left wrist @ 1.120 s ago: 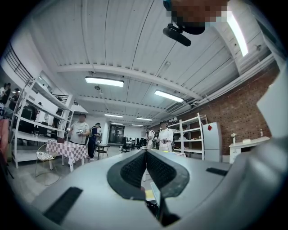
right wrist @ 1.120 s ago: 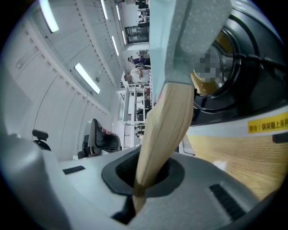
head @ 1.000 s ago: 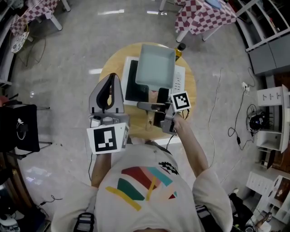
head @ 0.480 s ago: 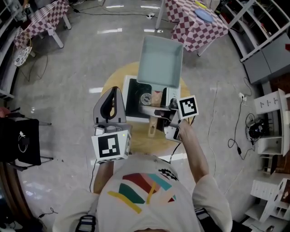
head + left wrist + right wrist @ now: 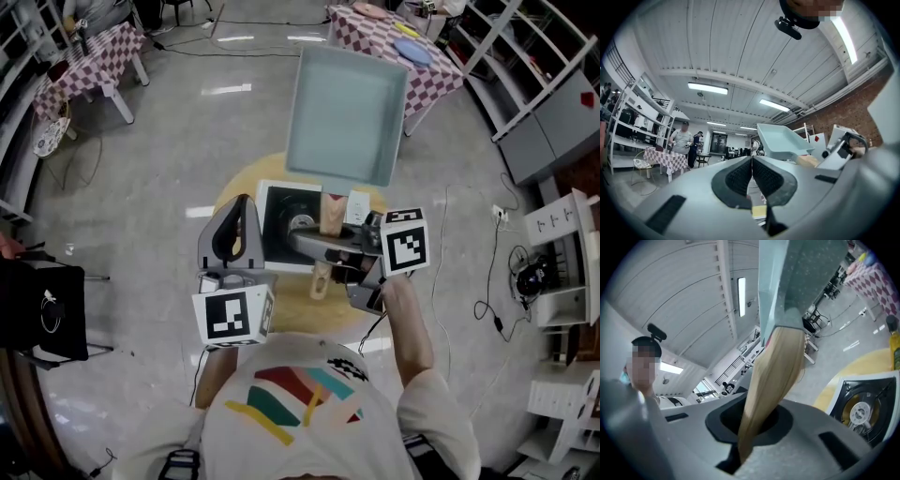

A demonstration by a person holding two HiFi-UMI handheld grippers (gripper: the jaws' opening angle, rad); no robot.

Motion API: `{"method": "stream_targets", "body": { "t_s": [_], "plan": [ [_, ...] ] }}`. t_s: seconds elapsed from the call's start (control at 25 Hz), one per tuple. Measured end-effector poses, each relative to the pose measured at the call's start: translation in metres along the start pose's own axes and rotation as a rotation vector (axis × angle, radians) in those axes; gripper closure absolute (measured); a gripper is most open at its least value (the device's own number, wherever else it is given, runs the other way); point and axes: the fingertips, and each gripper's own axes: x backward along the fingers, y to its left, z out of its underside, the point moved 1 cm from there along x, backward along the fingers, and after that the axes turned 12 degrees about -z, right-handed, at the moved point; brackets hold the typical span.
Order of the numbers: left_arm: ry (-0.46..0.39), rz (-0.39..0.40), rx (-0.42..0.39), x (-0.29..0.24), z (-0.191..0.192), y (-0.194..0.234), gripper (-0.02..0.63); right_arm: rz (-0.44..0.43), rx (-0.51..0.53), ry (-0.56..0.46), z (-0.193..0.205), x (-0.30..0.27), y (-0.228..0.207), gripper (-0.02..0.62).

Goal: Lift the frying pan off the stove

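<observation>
Head view: R gripper (image 5: 315, 246) clamped wooden handle (image 5: 330, 214) of frying pan (image 5: 347, 103); pan seemed stiff, prob. front-heavy. L gripper (image 5: 239, 212) was closed, empty.

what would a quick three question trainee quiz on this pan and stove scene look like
1. Fill in: the left claw is ___, with nothing between its jaws.
2. True or false: the frying pan rests on the stove.
3. Which claw grips the pan's wooden handle? A. left claw B. right claw C. both

Key
1. shut
2. false: the pan is held up in the air and the stove's burner is bare
3. B
</observation>
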Motion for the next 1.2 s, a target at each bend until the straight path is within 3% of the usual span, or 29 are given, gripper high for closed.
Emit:
{"method": "stream_targets", "body": {
  "t_s": [0.2,0.48,1.2],
  "plan": [
    [-0.020,0.008,0.019,-0.004,-0.016,-0.006,0.601,0.011,0.125,0.052,0.001,-0.005,0.024,0.598],
    [-0.061,0.008,0.002,0.007,-0.028,-0.011,0.601,-0.051,0.219,0.063,0.013,-0.009,0.053,0.598],
    [-0.073,0.019,-0.025,0.009,-0.040,-0.010,0.601,0.014,0.293,0.074,0.011,-0.007,0.058,0.588]
  ]
}}
